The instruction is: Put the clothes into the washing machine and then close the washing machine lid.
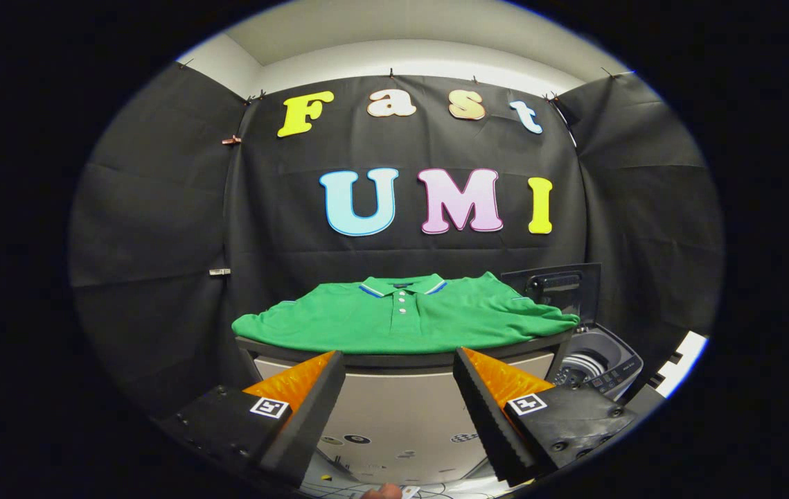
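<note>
Booth worktop carries green polo untouched; my tongs open, empty; washing machine lid up. Nothing done.

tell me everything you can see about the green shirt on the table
The green polo shirt lies flat and spread out on a dark-edged table, front up, sleeves out to both sides. Its collar has a blue and white stripe, with a short placket of pale buttons below. The fabric looks like soft knit. One sleeve reaches toward the open washing machine beside the table. The gripper is open, its fingers short of the table; nothing holds the shirt.
</note>
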`<state>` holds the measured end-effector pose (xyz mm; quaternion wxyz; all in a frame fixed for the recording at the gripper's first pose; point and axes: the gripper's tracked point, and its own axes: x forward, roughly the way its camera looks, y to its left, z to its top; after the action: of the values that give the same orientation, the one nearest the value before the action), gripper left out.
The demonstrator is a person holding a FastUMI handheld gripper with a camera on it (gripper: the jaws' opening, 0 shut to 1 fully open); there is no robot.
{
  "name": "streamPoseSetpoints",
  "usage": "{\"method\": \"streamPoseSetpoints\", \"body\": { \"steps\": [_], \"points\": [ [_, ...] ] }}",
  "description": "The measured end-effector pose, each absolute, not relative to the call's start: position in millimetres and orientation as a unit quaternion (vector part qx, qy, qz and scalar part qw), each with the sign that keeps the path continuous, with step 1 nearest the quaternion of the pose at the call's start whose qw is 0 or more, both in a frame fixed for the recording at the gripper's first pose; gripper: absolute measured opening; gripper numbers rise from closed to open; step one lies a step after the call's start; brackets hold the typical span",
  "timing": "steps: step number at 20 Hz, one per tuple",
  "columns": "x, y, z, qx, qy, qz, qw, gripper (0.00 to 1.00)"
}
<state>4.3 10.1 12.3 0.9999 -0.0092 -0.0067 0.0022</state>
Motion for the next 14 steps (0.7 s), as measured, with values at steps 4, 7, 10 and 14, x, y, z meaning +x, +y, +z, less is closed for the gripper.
{"method": "streamPoseSetpoints", "body": {
  "steps": [4,7,10,14],
  "points": [
    [20,11,29,-0.011,-0.006,0.007,1.0,0.98],
    [41,13,48,-0.017,-0.002,0.014,1.0,0.98],
    [68,15,63,-0.026,0.001,0.014,1.0,0.98],
    [114,13,69,-0.024,0.039,0.007,0.999,0.98]
  ]
}}
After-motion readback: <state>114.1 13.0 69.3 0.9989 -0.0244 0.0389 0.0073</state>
